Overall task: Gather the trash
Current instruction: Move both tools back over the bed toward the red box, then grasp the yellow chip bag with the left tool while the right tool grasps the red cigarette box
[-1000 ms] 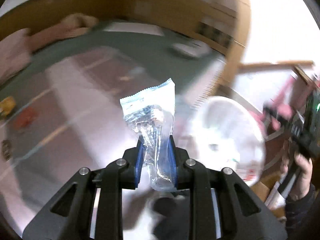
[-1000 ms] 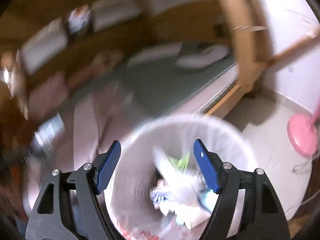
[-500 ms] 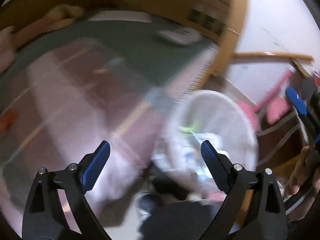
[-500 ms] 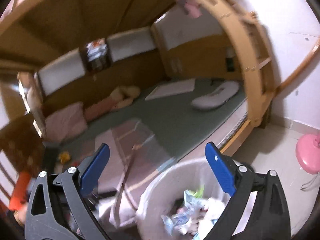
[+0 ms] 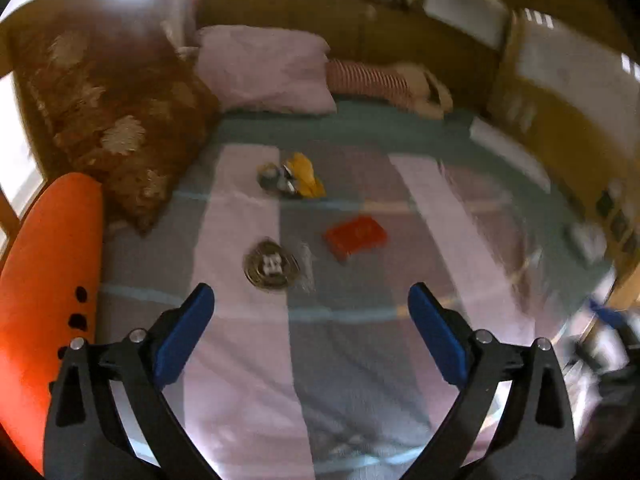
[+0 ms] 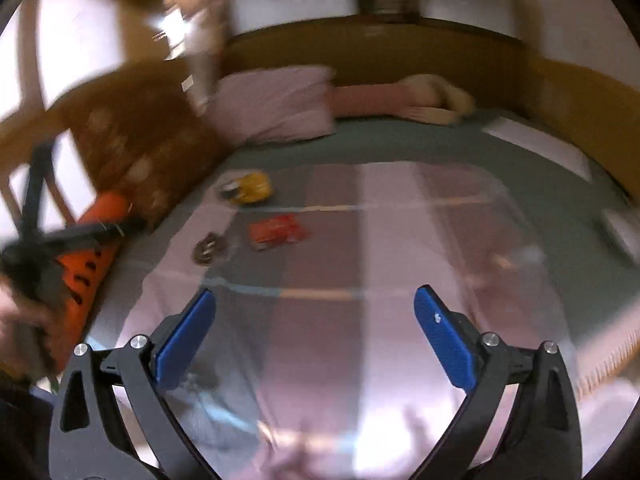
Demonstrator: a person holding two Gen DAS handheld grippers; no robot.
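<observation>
Both wrist views look down and across a bed spread with a striped blanket [image 5: 340,360], on which three pieces of trash lie. The left gripper [image 5: 310,328] and the right gripper [image 6: 314,330] have just been opening; both now stand released and wide, with nothing between the blue pads. In the left view a round foil wrapper [image 5: 272,266] lies just above the left pad, a red packet [image 5: 356,236] sits above centre, and a yellow wrapper [image 5: 296,180] lies beyond them toward the pillows. In the right view the same three pieces sit in the left-centre of the frame: the foil wrapper [image 6: 210,248], the red packet [image 6: 278,232] and the yellow wrapper [image 6: 248,188]. The step in hand appears to be the reach for the next piece. It is probably done best by taking the nearest item first, lowering the open jaws to straddle it, and closing low enough to catch the thin film without pinching a fold of blanket. The pieces lie apart, so each can be taken singly. An orange curved object [image 5: 44,288] at the left edge, a brown patterned cushion [image 5: 116,120] at upper left and a pink pillow [image 5: 264,72] border the area; none covers the trash. Both views are blurred, so fine detail cannot be told.
</observation>
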